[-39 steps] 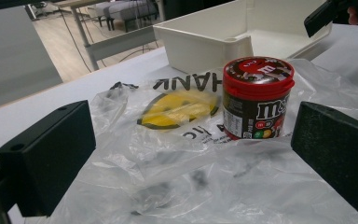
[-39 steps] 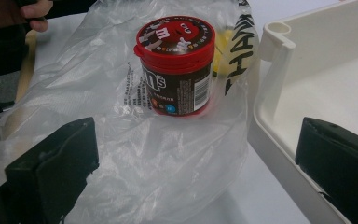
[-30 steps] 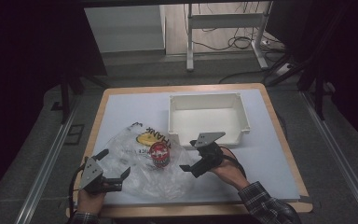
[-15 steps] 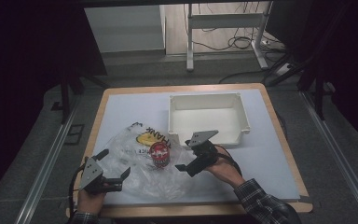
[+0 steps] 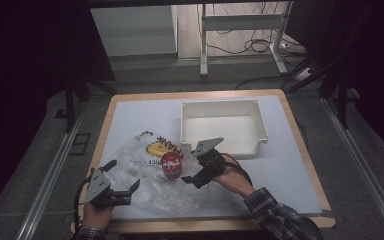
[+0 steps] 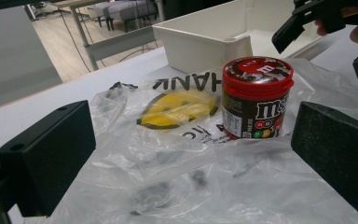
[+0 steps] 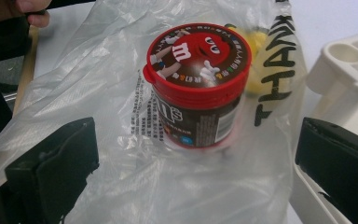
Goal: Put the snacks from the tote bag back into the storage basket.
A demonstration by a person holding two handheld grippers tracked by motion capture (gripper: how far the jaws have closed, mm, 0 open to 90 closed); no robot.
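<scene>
At centre frame, a candy tub (image 5: pixel 171 165) stands upright on a clear plastic bag (image 5: pixel 150 177) as the wide-open, empty right gripper (image 5: pixel 198 168) lines up, apparently to close around it, while the left gripper (image 5: pixel 122 186) waits agape.

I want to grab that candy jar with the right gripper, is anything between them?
Nothing visible: the right gripper is open, facing the candy jar, which stands on top of the plastic bag, uncovered.

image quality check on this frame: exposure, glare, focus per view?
High view: dim, dark surroundings, table evenly lit, candy jar label unreadable. Left gripper view: bright, jar sharp, jaws soft, glare on plastic bag. Right gripper view: jar crisp, sheen streaks on bag, white bin near overexposed.
</scene>
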